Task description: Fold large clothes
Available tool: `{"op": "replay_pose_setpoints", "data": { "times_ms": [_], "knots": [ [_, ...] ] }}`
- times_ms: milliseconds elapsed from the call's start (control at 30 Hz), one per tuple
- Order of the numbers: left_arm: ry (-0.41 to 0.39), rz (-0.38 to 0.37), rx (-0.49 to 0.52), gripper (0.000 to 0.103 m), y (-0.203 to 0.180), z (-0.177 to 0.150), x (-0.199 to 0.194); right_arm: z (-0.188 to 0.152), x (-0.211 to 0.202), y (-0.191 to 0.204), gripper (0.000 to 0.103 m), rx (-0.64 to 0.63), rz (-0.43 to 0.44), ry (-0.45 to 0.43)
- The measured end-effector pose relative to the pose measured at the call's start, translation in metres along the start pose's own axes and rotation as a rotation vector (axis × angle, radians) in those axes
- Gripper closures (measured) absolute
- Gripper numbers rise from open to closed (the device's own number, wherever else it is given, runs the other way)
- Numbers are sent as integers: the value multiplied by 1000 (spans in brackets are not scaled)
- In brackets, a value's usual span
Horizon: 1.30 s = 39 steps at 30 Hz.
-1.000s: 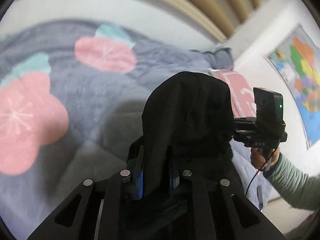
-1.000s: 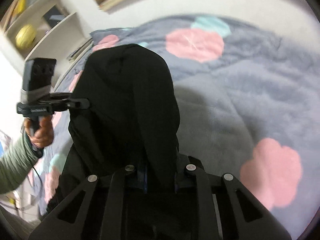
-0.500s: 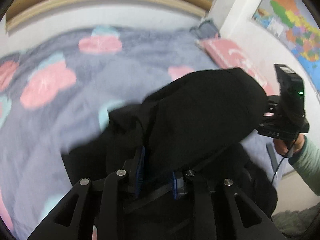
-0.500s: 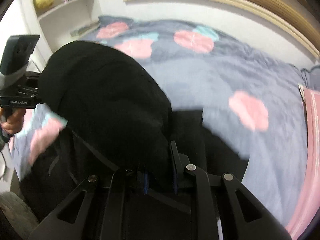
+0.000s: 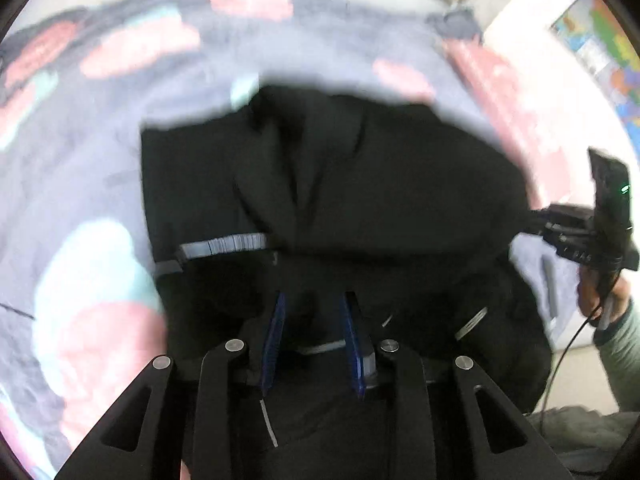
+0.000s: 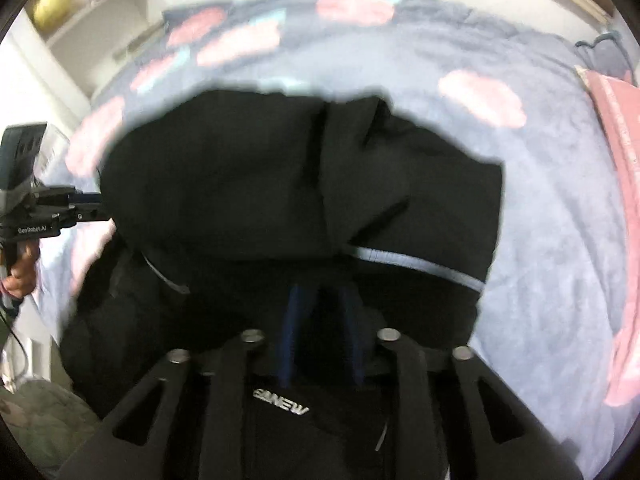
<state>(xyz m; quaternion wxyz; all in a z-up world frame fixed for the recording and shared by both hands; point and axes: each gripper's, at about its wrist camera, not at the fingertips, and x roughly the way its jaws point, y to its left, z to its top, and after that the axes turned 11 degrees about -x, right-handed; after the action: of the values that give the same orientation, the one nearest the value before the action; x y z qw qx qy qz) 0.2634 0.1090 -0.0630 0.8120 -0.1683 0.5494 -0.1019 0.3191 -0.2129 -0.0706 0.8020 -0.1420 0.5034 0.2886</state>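
Fabric of the black garment [image 5: 360,184] is lying folded over itself on the bed [image 5: 80,184] while both the left gripper [image 5: 312,332] and right gripper [image 6: 320,328] are opening their fingers; pulling away now, you are risking snagging cloth and undoing the fold.

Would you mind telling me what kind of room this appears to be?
Most likely a bedroom: a bed with a grey flowered blanket, a wall shelf beside it, and a colourful map on the wall.
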Motion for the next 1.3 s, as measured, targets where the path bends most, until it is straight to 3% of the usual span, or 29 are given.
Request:
{"op": "replay_pose_setpoints", "data": {
  "times_ms": [33,167,267,400,533,667,800,1067,1300],
  "knots": [
    [-28,-10,3,69,-3,7,-11,8,-9,0,58,7,4,-27],
    [-155,-71,36,62,-26,43,-44,57,-39,6,57,51,82,-178],
    [-162,-162,-6,62,-35,69,-34,88,-22,11,53,127,145,-207],
    [-34,-176,-94,62,-29,77,26,97,41,22,53,155,171,-85],
    [118,-83,-148,62,-11,46,89,66,107,41,46,105,98,89],
    [180,-98,-238,62,13,24,123,39,136,46,45,85,51,113],
    [143,-99,-200,62,3,22,100,49,121,51,45,61,36,103],
    [-4,-188,-117,62,-15,0,8,52,43,54,43,48,0,-39],
    [24,-149,-107,62,-18,-18,29,39,59,54,43,44,-23,-15]
  ]
}}
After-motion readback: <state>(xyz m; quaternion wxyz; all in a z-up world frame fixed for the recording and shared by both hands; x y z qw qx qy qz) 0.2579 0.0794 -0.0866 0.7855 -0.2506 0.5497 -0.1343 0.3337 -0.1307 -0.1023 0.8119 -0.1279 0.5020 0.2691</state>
